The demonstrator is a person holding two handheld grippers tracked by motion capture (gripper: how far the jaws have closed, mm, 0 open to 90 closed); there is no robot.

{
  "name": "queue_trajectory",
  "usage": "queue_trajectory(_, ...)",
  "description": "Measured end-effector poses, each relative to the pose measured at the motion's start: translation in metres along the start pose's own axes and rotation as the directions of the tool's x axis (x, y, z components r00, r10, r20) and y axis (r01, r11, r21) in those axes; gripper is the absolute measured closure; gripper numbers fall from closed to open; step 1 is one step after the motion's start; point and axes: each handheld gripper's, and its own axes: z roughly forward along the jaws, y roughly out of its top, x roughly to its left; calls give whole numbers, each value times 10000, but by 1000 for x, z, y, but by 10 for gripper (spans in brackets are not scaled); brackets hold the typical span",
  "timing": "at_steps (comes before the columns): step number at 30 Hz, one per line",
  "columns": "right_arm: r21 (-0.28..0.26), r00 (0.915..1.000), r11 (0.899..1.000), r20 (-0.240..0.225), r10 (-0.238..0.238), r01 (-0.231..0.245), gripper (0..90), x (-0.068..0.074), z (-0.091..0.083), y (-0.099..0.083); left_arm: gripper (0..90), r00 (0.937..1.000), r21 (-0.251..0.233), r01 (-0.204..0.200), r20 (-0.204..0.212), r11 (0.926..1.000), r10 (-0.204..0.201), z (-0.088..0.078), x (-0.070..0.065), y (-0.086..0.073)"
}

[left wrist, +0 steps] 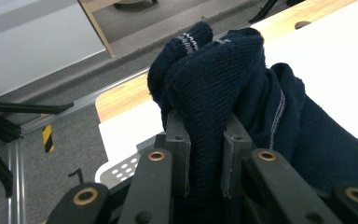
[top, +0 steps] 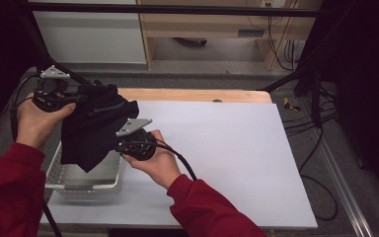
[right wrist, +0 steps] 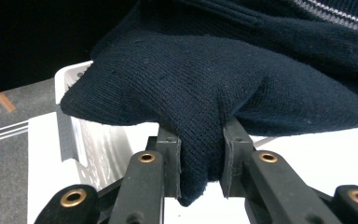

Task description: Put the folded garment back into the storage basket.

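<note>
A dark knitted sweater (top: pixel 96 128) hangs between the two grippers, lifted clear above the white perforated basket (top: pixel 86 180) that sits at about 8 o'clock on the white sheet (top: pixel 227 163) covering the table. The left gripper (left wrist: pixel 205 135) is clamped on a bunched fold at the garment's upper edge, at 10 o'clock from the table's middle. The right gripper (right wrist: pixel 200 149) pinches another fold lower down, toward 9 o'clock. Held at two separated points, the cloth stays off the basket rim and can be spread rather than dropped in a heap, probably to lay it flat on the open sheet toward 3 o'clock.
</note>
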Motion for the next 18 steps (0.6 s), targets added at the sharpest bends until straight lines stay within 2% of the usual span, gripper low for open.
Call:
queue_trajectory(12, 213, 9998, 9998, -204, -16, 21, 734, 5, 18, -3, 769, 9997, 462, 234, -31, 9987, -233, 10, 12, -18)
queue_trajectory(15, 302, 9998, 9995, -211, 22, -15, 734, 5, 22, -5, 768, 9998, 677, 177, -77, 9976, -172, 14, 13, -21)
queue_trajectory(18, 353, 9997, 9994, -227, 36, -28, 734, 6, 26, -6, 768, 9997, 684, 229, -43, 9974, -227, 17, 14, -24)
